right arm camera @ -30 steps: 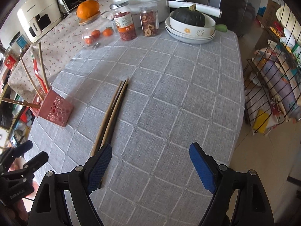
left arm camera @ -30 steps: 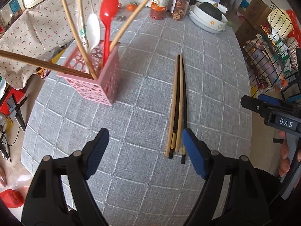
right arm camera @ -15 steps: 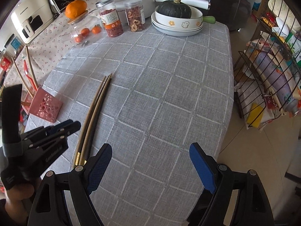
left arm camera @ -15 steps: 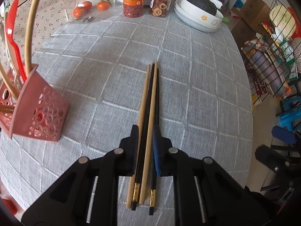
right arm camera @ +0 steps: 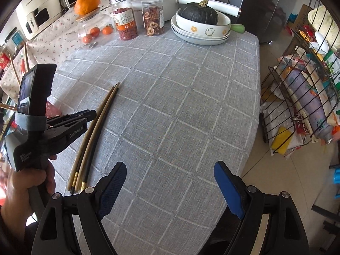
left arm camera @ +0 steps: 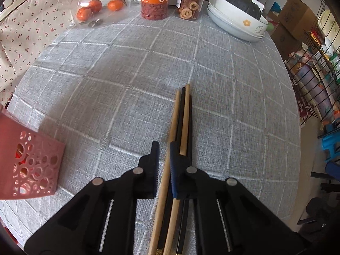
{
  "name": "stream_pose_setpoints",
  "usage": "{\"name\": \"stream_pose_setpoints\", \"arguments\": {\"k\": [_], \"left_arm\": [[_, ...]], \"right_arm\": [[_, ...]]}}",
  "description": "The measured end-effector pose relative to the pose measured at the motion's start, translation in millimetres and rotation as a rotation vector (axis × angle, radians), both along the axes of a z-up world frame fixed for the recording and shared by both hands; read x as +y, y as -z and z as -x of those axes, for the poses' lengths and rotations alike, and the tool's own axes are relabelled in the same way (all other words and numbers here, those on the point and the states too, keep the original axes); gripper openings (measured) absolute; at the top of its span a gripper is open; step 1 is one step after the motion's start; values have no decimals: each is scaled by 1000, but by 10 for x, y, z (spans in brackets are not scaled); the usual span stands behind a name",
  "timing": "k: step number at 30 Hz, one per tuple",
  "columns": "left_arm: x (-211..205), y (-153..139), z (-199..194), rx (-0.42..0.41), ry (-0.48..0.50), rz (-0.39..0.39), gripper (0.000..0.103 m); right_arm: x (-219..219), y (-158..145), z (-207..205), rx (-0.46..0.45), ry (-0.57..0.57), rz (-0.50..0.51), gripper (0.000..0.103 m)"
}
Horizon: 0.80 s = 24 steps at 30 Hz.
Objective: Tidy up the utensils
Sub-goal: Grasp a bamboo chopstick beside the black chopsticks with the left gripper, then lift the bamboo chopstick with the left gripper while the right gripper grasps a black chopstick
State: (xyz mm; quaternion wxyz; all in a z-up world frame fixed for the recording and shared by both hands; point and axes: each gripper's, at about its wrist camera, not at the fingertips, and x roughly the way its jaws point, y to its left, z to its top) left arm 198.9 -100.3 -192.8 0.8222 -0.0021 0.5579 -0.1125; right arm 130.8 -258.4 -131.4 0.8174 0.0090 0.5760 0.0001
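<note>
My left gripper [left arm camera: 164, 148] has its fingers [left arm camera: 154, 165] drawn nearly together, clamped on one pale chopstick [left arm camera: 163, 189] low on its shaft. The rest of the chopsticks [left arm camera: 183, 114] run under the blue-padded finger, all flat on the surface [left arm camera: 127, 85] and pointing away from me. I count four: two pale wood, two black, lying side by side and touching. From the right wrist I see the same bundle [right arm camera: 93, 131] with the left gripper [right arm camera: 85, 116] laid over its middle and a hand [right arm camera: 23, 187] on the handle.

My right gripper [right arm camera: 170, 166] has its fingers [right arm camera: 225, 184] wide apart with nothing between them, above bare cloth near the surface's edge.

Left of the bundle, well apart from it, is the pink holder [left arm camera: 31, 165], pierced with round holes; something red shows through them, but I cannot tell what. In the right view it is mostly hidden behind the left gripper.

At the far end I see a glass jar [left arm camera: 99, 6] with three small oranges inside, then two clear plastic jars: one of red berries [left arm camera: 156, 2], one of dried slices [left arm camera: 190, 4]. Beside them a stack of white dishes [left arm camera: 240, 29] holds a dark squash [left arm camera: 242, 2]. Off the surface to the right, a wire rack [right arm camera: 297, 106] is packed with bottles and packets.
</note>
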Motion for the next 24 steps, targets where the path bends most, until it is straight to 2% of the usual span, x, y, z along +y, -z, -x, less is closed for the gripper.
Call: {"name": "stream_pose_setpoints", "arguments": {"k": [7,11,15,24], "left_arm": [[-65,19,-5,-1,35,-18,11],[-2,69,-20,30,28,-46,9],[36,27,21,35,32,-49,7],[53,-177,317,58,115,-70,7]], "right_arm": [[-57,30,-18,13,33,-40,86],[-55,59,-15,23,37,-37,86],[-61,85,-10,32,41,-38,86],[7,75,-44,41,48,-87,86]]}}
